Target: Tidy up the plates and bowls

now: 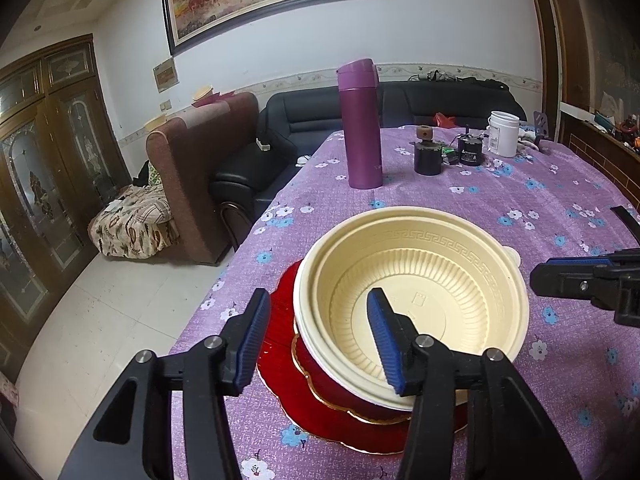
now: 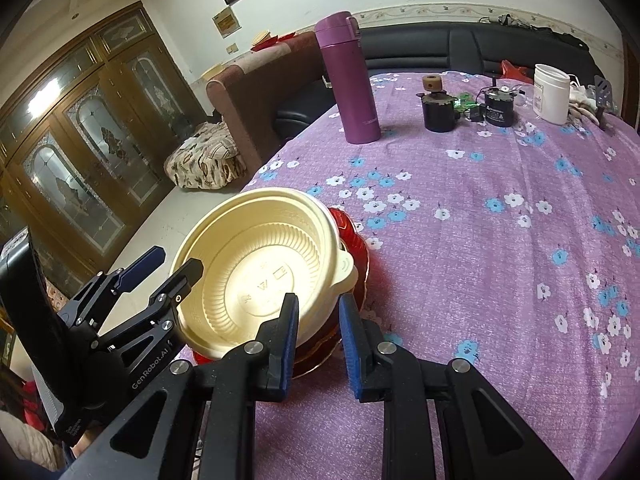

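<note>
- In front of me the bowls (image 1: 412,300) sit nested on a stack of plates (image 1: 280,344) near the table's (image 1: 560,200) left edge.
- My left gripper (image 1: 320,338) straddles the bowls' near-left rim, one finger inside, one outside.
- My right gripper (image 2: 318,338) sits at the stack's right side.
- Behind stands a flask (image 1: 360,124); right of it, two small jars (image 1: 428,152) and a tub (image 1: 503,134).
- A sofa (image 1: 400,108) lies beyond the table.

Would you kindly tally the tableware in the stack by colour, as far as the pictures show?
Cream bowls: 2 at least, nested; more cannot be ruled out
Red plates: 2, gold-rimmed, beneath the bowls
Total: 4 visible
</note>
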Motion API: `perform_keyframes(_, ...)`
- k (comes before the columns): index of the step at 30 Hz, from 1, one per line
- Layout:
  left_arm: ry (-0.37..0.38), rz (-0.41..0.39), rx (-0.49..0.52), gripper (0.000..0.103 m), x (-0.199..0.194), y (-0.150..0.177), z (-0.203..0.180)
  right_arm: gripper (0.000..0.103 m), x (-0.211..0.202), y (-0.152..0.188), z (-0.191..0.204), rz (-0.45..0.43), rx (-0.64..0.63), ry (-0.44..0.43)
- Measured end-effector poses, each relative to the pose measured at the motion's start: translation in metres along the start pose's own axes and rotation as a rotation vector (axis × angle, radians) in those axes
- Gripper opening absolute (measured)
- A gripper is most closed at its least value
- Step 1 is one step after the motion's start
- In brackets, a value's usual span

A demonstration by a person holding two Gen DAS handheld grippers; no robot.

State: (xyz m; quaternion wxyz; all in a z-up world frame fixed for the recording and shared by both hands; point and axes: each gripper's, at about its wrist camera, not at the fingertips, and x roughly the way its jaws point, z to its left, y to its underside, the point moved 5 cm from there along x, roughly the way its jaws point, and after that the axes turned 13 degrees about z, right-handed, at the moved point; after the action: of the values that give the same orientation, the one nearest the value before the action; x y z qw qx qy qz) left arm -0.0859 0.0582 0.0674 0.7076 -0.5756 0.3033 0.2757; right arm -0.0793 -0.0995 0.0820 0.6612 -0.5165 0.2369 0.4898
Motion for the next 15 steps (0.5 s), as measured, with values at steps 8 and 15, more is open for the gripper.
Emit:
perform_keyframes(8, -0.017, -0.017, -0.006, 0.065, -0.007, -0.001, 0.003, 0.023, -0.007, 0.002, -0.009, -0.016, 0.026, -0.001)
perform_keyframes(15, -0.021, -0.021, -0.009, 0.076, -0.009, -0.003, 0.002, 0.024, -0.010, 0.003, -0.016, -0.018, 0.045, -0.001)
